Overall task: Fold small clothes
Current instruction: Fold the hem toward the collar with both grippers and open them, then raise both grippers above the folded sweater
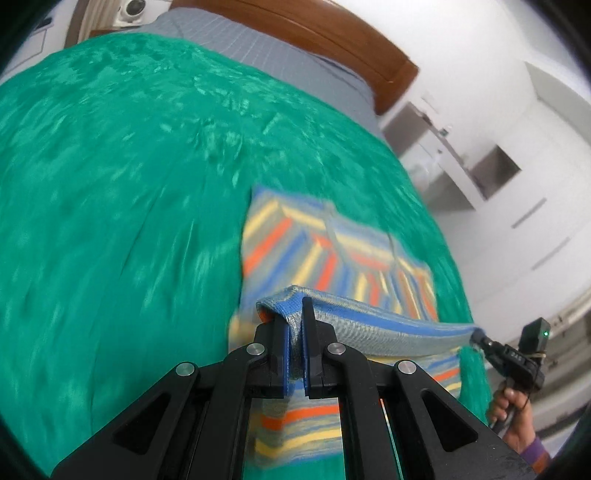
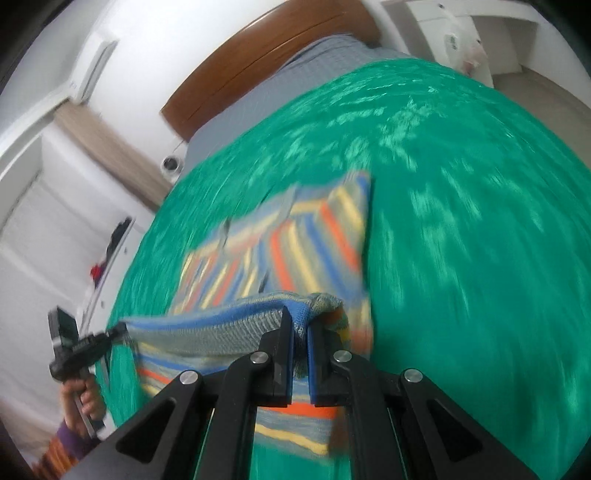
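A small striped knit garment [image 1: 332,243] in blue, yellow, orange and grey lies on the green bedspread [image 1: 110,203]. My left gripper [image 1: 294,317] is shut on the left corner of its blue-grey hem and holds it lifted. My right gripper [image 2: 300,325] is shut on the other corner of the same hem [image 2: 221,328]. The hem is stretched taut between the two grippers, above the rest of the garment [image 2: 295,240]. The right gripper also shows in the left wrist view [image 1: 480,338], the left gripper in the right wrist view [image 2: 118,328]. Both views are motion-blurred.
The green bedspread [image 2: 461,240] covers most of a bed with a grey sheet [image 1: 258,40] and a brown wooden headboard [image 1: 332,33] at the far end. White cupboards [image 1: 498,177] stand to the right of the bed, white shelves [image 2: 55,240] to the left.
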Motion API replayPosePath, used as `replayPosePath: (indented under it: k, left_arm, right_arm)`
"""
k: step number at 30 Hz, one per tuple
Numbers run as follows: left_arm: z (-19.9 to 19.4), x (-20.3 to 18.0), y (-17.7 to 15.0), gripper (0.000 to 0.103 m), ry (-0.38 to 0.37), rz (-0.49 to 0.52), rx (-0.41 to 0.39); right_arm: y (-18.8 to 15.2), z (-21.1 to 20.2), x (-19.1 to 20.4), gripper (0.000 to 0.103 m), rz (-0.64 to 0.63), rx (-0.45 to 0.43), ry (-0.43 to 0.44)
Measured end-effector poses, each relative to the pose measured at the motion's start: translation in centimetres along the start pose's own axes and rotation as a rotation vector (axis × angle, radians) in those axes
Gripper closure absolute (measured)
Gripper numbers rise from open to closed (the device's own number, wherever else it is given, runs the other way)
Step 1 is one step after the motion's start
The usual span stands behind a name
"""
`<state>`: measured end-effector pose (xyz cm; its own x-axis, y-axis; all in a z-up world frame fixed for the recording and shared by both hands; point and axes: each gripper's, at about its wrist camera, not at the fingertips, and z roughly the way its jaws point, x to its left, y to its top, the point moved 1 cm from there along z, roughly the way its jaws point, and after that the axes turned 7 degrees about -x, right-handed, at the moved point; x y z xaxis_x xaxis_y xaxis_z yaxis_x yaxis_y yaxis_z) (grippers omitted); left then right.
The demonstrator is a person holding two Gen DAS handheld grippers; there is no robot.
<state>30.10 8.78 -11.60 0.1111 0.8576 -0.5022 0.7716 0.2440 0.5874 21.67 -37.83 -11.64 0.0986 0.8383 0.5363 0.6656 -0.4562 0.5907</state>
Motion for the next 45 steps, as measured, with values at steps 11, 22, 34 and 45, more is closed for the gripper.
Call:
replayPosePath:
  k: [11, 22, 34, 45]
  left_arm:
    - [12.9, 0.9, 6.5, 0.1, 0.132, -0.01, 0.04]
    - [9.9, 5.1, 9.9, 0.026, 0.164, -0.228, -0.112]
    - [8.7, -3.7, 0.9, 0.025, -0.064, 0.202, 0.21]
    - [13.2, -3.6, 2.0, 0.018, 0.044, 0.249, 0.212]
  right_arm:
    - [7.6, 12.3, -3.9, 0.097, 0.073, 0.029, -0.066]
    - [10.8, 10.6, -3.6, 0.06, 0.066, -0.073, -0.056]
    - [6.6, 21.3, 5.8, 0.058, -0.061, 0.372, 0.081]
    - [6.3, 15.4, 8.2, 0.047, -0.198, 0.164, 0.133]
